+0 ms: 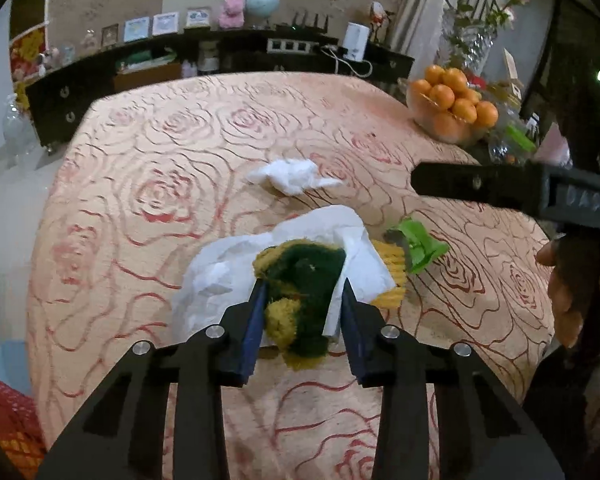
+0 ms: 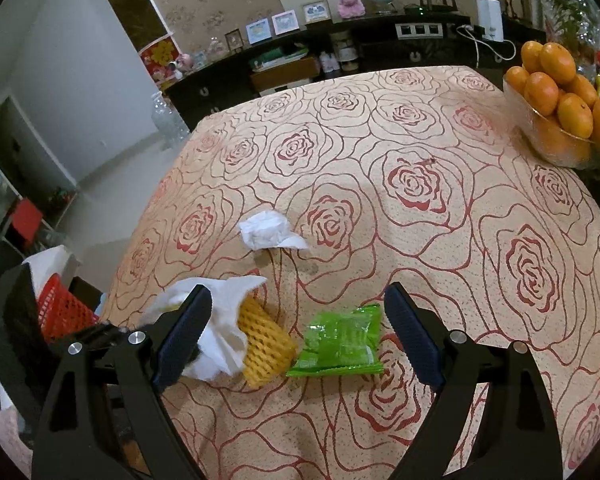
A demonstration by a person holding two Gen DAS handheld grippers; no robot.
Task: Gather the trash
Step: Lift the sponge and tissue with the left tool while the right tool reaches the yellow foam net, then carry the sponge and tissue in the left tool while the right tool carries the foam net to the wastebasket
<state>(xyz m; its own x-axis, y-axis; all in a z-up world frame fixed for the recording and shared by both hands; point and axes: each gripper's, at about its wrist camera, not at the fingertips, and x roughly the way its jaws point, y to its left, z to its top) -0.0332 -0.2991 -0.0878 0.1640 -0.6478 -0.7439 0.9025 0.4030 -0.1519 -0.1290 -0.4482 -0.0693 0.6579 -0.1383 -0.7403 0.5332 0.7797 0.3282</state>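
Here, in the left wrist view, the left gripper (image 1: pixel 304 296) has its fingers pinched on the green-and-yellow scouring pad (image 1: pixel 300 280), which lies directly between them on the table (image 1: pixel 140 160). In the right wrist view, the right gripper (image 2: pixel 300 328) has its fingers wide and empty; the green wrapper (image 2: pixel 340 344) lies between them, nearer the right finger, long axis crosswise.

Sponge (image 1: pixel 300 276) on tissue (image 1: pixel 220 276), wrapper (image 2: pixel 340 340) right, crumpled tissue (image 2: pixel 268 230) behind
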